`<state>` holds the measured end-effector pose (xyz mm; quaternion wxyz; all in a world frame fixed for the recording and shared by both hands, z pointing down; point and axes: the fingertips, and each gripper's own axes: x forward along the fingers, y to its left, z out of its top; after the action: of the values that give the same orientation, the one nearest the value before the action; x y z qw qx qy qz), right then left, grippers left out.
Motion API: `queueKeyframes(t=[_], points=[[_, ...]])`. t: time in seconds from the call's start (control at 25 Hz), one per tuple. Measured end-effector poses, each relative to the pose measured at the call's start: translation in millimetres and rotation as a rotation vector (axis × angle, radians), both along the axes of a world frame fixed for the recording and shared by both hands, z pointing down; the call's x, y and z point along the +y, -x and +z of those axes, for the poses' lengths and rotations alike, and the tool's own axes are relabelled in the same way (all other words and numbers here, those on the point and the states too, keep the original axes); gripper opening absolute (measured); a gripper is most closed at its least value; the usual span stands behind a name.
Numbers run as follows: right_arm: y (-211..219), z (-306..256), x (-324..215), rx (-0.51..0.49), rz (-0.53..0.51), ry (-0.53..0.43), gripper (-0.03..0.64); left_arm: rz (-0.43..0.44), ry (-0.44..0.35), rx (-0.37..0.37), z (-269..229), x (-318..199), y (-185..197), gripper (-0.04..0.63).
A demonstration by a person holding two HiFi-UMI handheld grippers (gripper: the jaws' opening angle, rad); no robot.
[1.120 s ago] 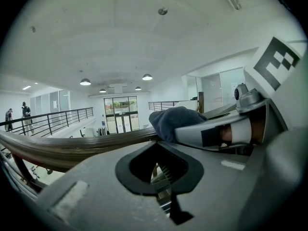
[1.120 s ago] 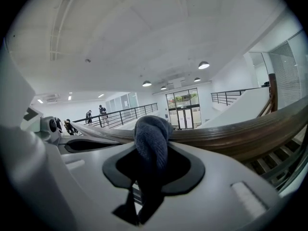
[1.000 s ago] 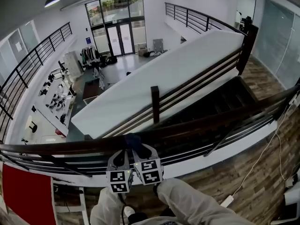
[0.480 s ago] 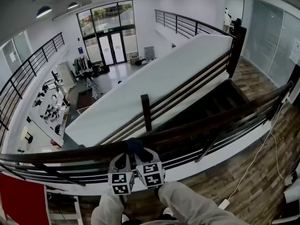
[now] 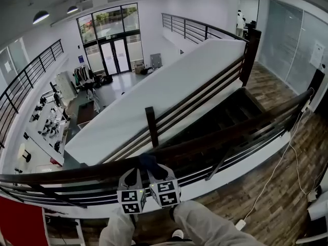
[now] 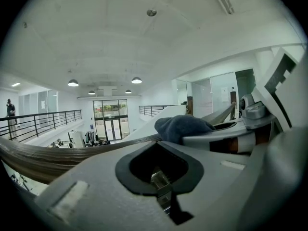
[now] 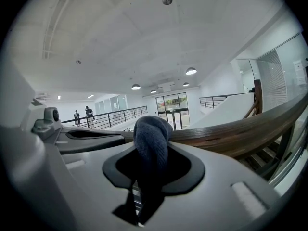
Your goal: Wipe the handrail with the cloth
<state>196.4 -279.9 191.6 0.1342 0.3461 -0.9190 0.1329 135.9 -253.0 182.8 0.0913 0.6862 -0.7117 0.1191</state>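
Right gripper (image 7: 147, 186) is pinching the blue cloth (image 7: 151, 134) on the wooden handrail (image 7: 231, 134), hiding its tail; left gripper (image 6: 166, 191) is sitting closed, empty.

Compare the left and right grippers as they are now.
The right gripper is shut on the cloth; the left gripper has its jaws together on nothing. The cloth stands straight ahead of the right gripper's jaws, but off to one side of the left gripper. Both sit side by side at the handrail.
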Motion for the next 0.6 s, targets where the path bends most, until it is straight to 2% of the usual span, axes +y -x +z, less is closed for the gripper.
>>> queueKeyframes(t=[0.6], points=[[-84, -1, -50, 0.013, 0.113, -0.025, 0.11, 0.128, -0.002, 0.021, -1, -45, -79, 0.003]])
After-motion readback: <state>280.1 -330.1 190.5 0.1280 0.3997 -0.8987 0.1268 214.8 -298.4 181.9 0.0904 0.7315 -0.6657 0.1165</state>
